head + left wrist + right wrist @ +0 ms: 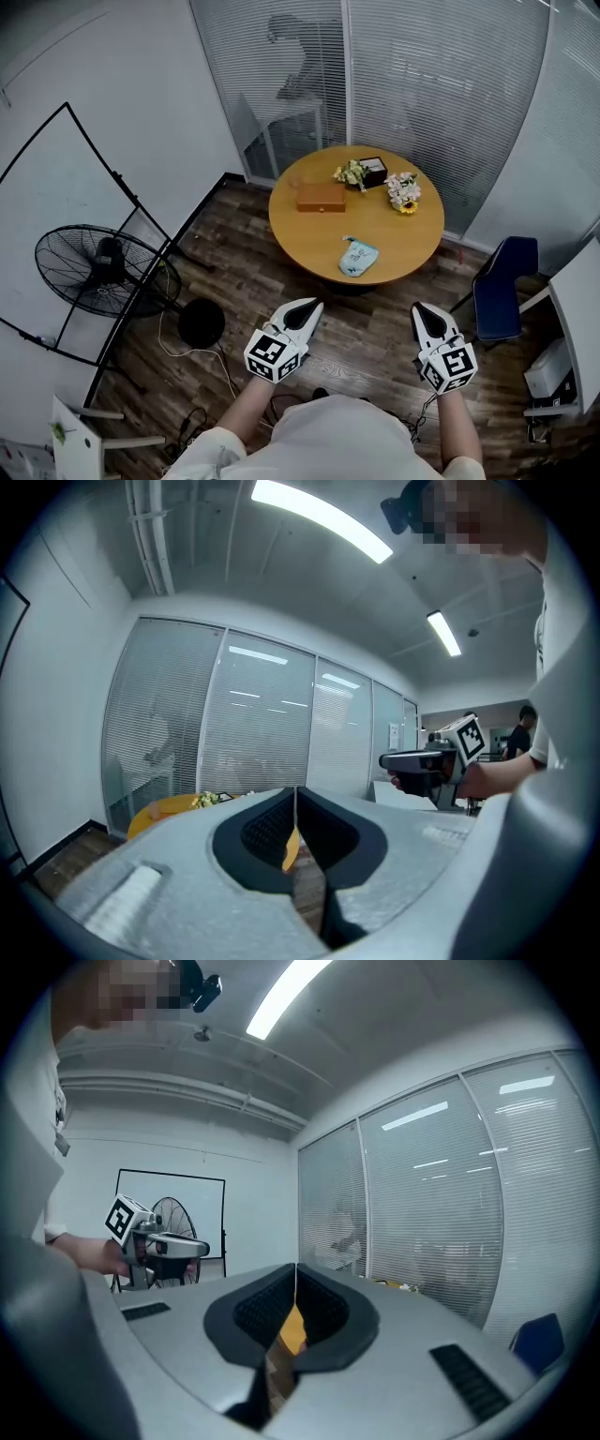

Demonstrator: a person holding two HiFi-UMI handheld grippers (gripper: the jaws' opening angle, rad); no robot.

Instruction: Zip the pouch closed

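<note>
**Pouch on table, grippers clear**

Round table (412,253): wooden box (321,197) toward the far-left edge, pouch (358,257) by the near edge. Left gripper (309,307) and right gripper (424,311) held short of the table, well apart from the pouch; both jaws clenched together, empty.

The left gripper (307,307) and right gripper (424,312) sit low in the frame, left and right of centre, both pointing toward the top. Each has its jaws pressed together with nothing between them. Two forearms (246,408) run down to the bottom edge. The wrists probably lie just behind the marker cubes (270,354), which cover them.
</note>
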